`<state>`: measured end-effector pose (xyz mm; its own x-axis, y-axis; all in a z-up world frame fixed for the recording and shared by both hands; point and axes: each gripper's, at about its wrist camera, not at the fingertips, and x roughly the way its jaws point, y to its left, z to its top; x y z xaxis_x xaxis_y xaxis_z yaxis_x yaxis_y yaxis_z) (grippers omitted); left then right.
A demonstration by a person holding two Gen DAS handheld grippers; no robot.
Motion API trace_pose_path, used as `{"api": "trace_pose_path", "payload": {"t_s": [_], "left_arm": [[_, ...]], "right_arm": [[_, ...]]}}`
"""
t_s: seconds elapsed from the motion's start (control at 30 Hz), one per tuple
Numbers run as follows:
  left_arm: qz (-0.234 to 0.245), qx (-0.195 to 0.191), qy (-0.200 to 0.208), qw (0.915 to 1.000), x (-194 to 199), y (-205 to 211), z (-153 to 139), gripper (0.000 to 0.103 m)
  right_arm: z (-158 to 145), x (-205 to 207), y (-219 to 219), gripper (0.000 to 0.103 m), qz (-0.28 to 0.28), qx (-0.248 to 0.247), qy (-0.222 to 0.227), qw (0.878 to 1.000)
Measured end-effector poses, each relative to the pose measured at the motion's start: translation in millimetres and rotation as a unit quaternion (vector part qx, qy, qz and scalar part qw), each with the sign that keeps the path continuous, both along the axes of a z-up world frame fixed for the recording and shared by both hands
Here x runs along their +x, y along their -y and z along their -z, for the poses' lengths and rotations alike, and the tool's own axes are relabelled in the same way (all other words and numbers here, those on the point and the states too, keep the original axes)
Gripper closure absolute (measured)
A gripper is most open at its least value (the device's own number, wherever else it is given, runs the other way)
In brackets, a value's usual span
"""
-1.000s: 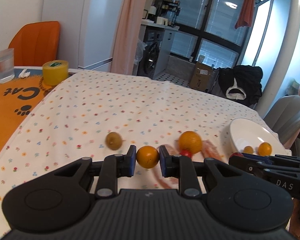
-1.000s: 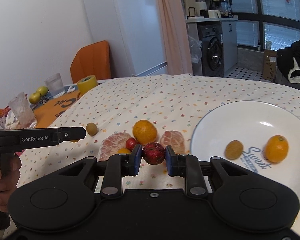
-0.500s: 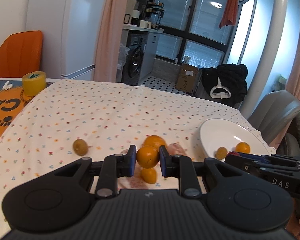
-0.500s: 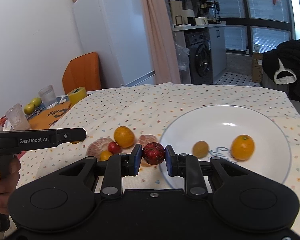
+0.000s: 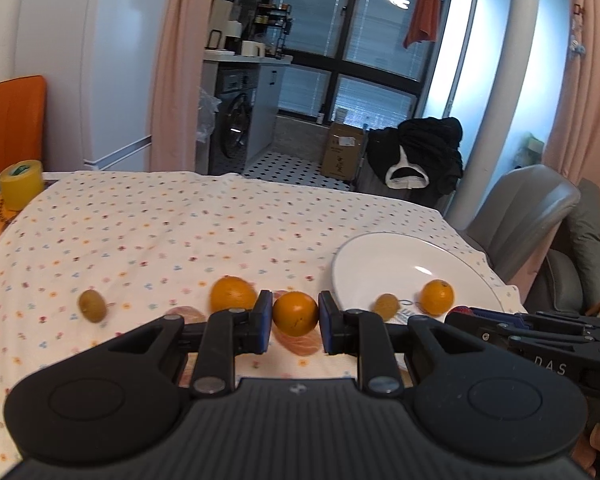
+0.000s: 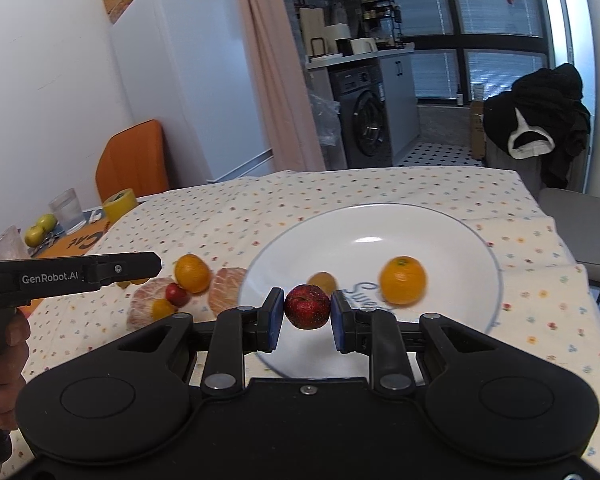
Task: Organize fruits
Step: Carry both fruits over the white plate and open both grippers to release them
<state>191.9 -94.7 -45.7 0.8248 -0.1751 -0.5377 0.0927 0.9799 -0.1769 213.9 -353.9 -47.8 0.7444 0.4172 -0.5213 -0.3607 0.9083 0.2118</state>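
My left gripper [image 5: 295, 316] is shut on a small orange [image 5: 295, 315], held above the floral tablecloth just left of the white plate [image 5: 384, 264]. My right gripper [image 6: 307, 307] is shut on a dark red fruit [image 6: 307, 306], over the near left part of the white plate [image 6: 360, 224]. On the plate lie an orange [image 6: 403, 280] and a brownish kiwi-like fruit [image 6: 321, 281]. Left of the plate sit another orange [image 6: 192, 273], two peeled citrus pieces [image 6: 225, 290], a small red fruit [image 6: 177, 293] and a small yellow fruit [image 6: 163, 308]. A kiwi [image 5: 93, 305] lies apart at the left.
A yellow tape roll [image 5: 21, 184], a glass [image 6: 69, 211], two green fruits [image 6: 40, 229] and an orange mat [image 6: 80, 240] sit at the table's far left. An orange chair [image 6: 134, 162] stands behind; a grey chair [image 5: 528, 212] is past the right edge.
Both grippers have moved right toward the plate with their fruits still held. The red fruit has gone from the plate's left rim to over its near left part.
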Motion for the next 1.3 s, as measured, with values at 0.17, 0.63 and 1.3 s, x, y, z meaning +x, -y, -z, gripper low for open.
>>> {"api": "trace_pose_path", "payload": {"t_s": [0.17,0.63,1.3], "left_arm": [[0.016,0.002,0.000,0.9999,4,15,1,0.080],[0.058,0.005,-0.015,0.9982,24,57,12,0.080],[0.019,-0.005,-0.033,0.9993,18,26,10,0.048]], "right_arm": [[3,1,13,0.079,0.012,0.002,-0.001,1.000],[15,7,43,0.079,0.039,0.011,-0.013,0.999],[19,5,38,0.079,0.039,0.005,0.000,0.999]]}}
